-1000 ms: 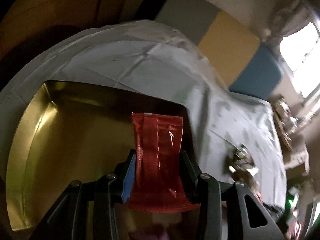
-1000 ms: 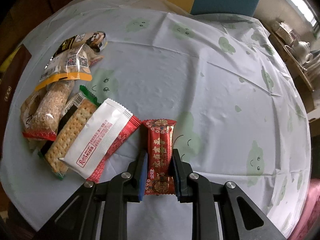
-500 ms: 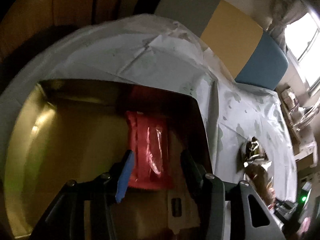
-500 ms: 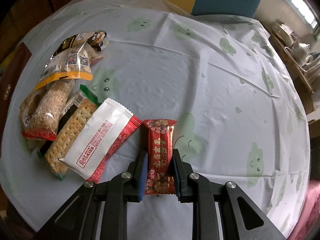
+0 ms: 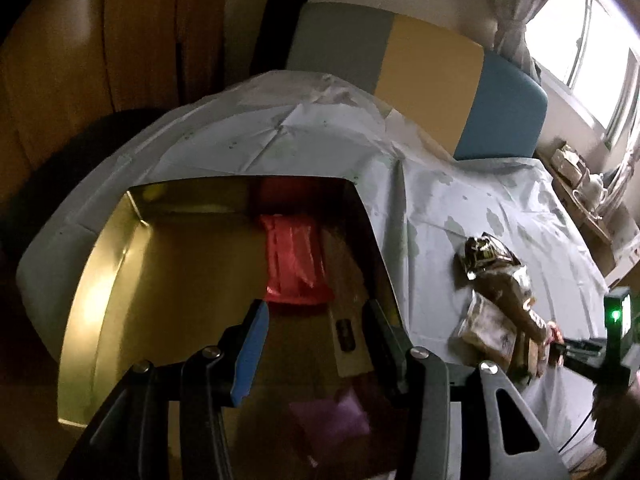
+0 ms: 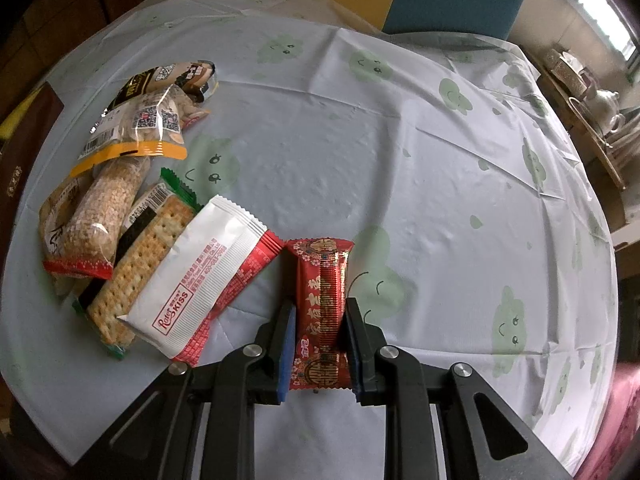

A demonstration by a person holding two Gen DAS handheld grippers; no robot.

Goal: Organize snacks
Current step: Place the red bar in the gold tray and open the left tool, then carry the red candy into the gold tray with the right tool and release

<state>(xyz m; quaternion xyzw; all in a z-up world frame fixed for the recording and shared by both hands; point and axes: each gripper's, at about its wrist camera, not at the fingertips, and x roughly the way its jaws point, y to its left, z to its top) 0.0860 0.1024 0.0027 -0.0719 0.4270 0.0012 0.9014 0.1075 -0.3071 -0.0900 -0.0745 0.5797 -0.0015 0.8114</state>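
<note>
**One snack in the tin, another in the grip**

Over by the table's left edge, the left gripper (image 5: 316,320) hangs above the gold tin (image 5: 120,280), its fingers spread wide with nothing between them. A red packet (image 5: 294,264) lies flat on the tin's floor just beyond the fingertips. Further right on the pale tablecloth (image 6: 400,140), a heap of snacks sits near the left edge: a clear bag with an orange strip (image 6: 140,128), a cracker pack (image 6: 140,264) and a white wrapper (image 6: 200,276). Just beside the white wrapper, the right gripper (image 6: 320,320) has its fingers closed against both sides of a red patterned packet (image 6: 322,300) near the front edge.
</note>
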